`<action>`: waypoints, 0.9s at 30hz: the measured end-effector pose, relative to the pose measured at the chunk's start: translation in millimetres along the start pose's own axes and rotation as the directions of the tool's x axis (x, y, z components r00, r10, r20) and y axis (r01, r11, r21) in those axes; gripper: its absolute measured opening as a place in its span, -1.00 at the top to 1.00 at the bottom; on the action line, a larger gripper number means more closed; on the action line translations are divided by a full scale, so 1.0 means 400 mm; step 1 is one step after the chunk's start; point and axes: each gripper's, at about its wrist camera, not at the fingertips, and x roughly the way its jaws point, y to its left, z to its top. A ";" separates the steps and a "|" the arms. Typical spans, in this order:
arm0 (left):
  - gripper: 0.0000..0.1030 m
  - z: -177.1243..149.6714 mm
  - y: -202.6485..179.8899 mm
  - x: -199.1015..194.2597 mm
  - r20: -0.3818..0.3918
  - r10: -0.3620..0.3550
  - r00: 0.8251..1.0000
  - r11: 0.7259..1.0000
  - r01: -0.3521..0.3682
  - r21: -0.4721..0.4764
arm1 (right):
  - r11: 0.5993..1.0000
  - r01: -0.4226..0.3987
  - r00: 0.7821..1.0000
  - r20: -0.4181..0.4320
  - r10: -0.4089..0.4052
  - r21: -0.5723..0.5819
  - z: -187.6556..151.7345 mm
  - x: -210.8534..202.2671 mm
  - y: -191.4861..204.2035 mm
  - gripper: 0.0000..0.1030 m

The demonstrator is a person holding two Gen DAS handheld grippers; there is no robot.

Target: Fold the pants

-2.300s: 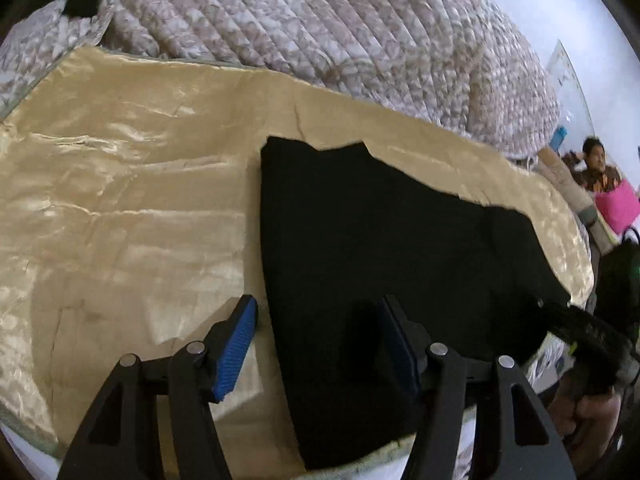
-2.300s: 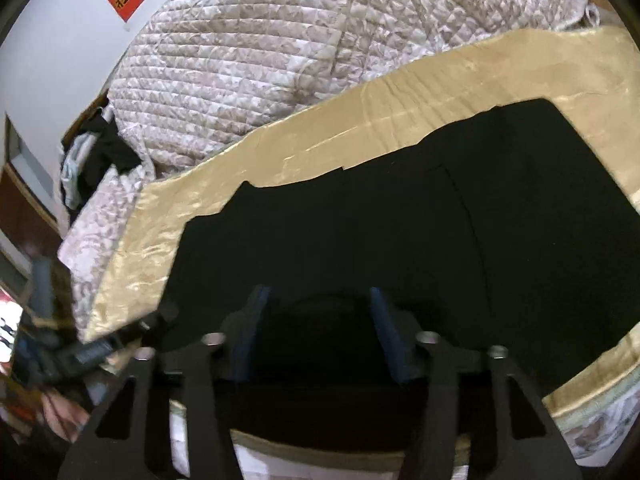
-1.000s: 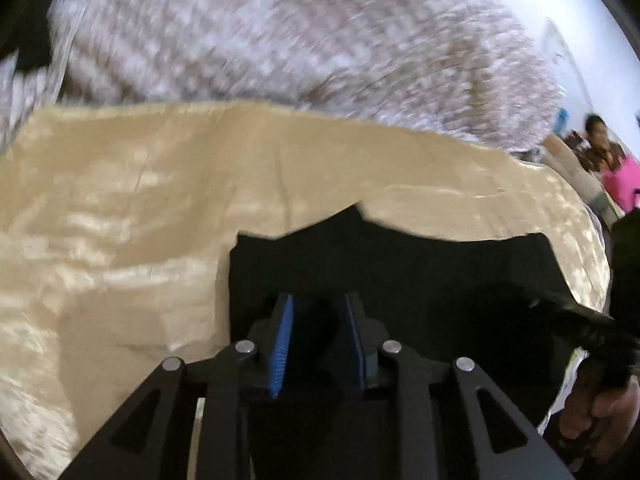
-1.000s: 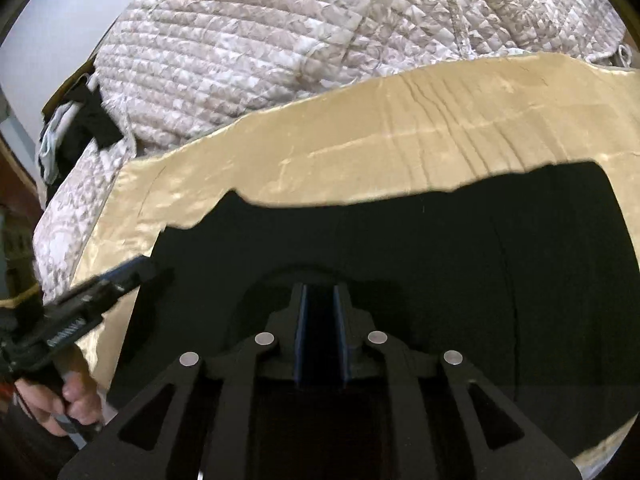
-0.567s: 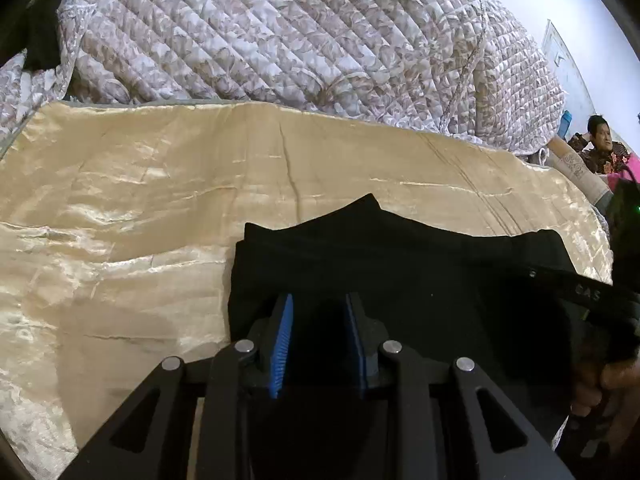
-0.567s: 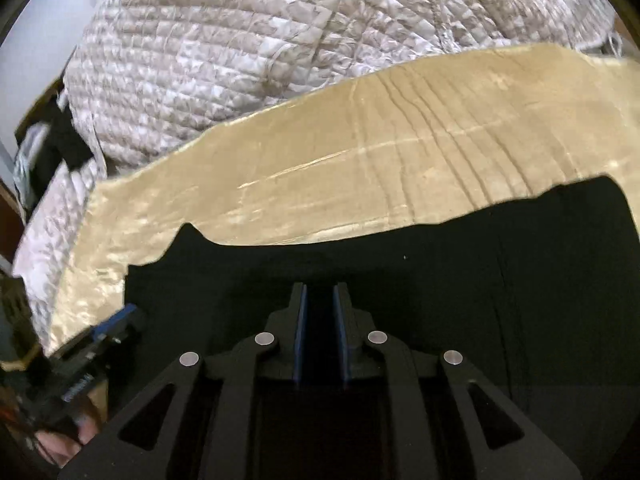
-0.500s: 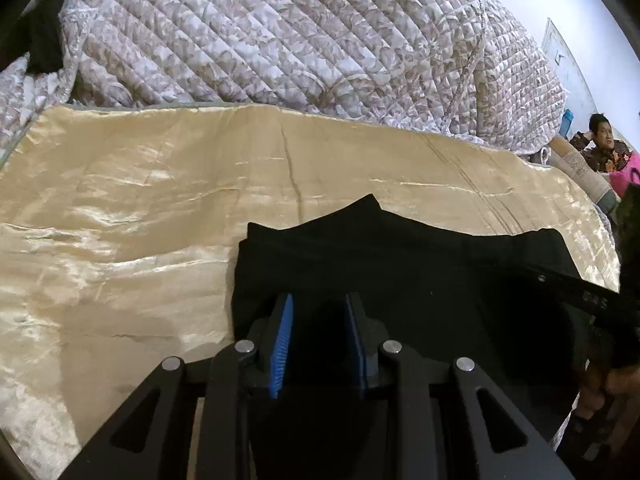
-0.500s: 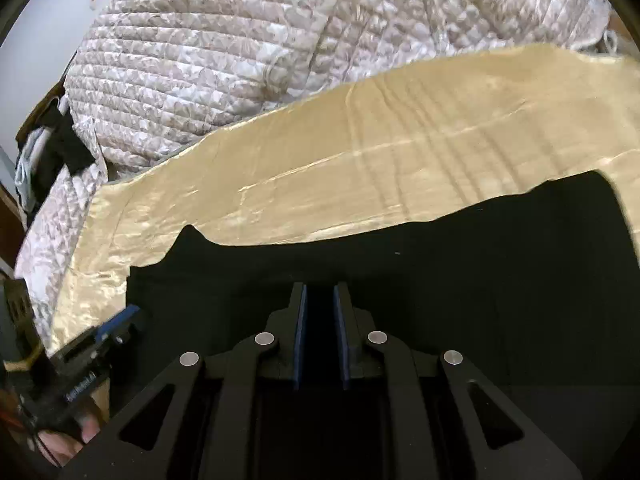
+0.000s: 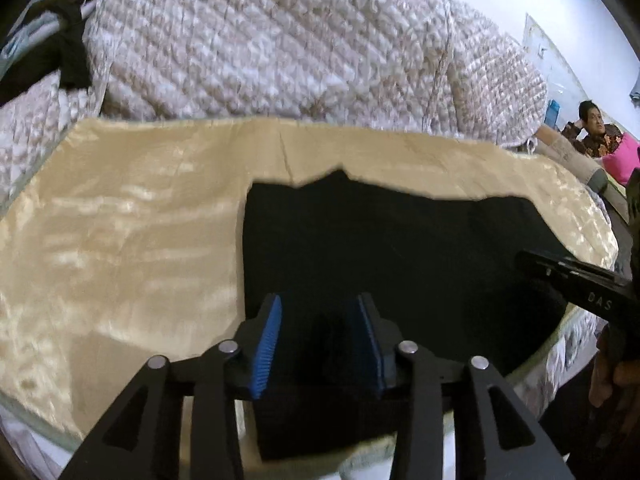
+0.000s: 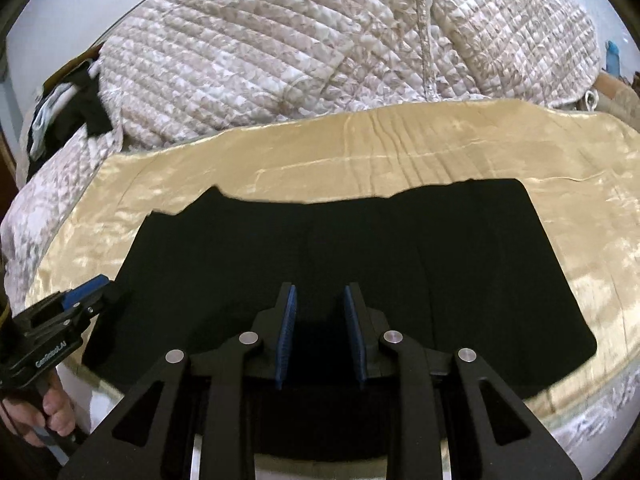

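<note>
The black pants [image 9: 400, 248] lie folded flat on a golden satin sheet [image 9: 120, 220], and they also show in the right wrist view [image 10: 360, 240]. My left gripper [image 9: 318, 312] is open over the pants' near left edge, with nothing between its blue pads. My right gripper [image 10: 319, 300] is open over the near middle of the pants, and holds nothing. The left gripper also shows at the lower left of the right wrist view [image 10: 86, 294]. The right gripper's body shows at the right of the left wrist view [image 9: 576, 280].
A quilted beige blanket [image 10: 320, 48] is heaped behind the golden sheet [image 10: 400, 152]. Dark clothes [image 10: 76, 112] lie at the far left. A seated person [image 9: 592, 128] and a pink bag [image 9: 620, 160] are at the far right. The bed's near edge runs below the pants.
Both grippers were shut on the pants' near edge a second ago and carried it forward. Now both have opened and let go, and the pants lie flat, folded shorter.
</note>
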 end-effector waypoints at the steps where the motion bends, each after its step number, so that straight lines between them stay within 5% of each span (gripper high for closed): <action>1: 0.18 -0.010 0.000 0.009 -0.023 0.004 1.000 1.000 -0.004 0.003 | 1.000 -0.002 1.000 -0.003 0.002 -0.012 -0.010 -0.001 0.007 0.51; 7: 0.11 -0.014 -0.014 0.012 -0.017 0.028 0.999 0.999 -0.028 0.044 | 0.998 0.001 0.998 -0.062 -0.005 -0.062 -0.042 0.026 0.028 0.51; 17: 0.11 -0.013 0.011 -0.003 -0.009 0.028 1.000 0.999 -0.028 0.022 | 0.998 0.057 0.998 -0.013 -0.057 0.001 -0.046 -0.017 -0.055 0.51; 27: 0.11 -0.006 0.034 -0.007 -0.010 0.041 0.999 0.999 -0.042 -0.012 | 0.951 0.169 0.981 0.053 -0.189 0.259 -0.040 -0.095 -0.220 0.12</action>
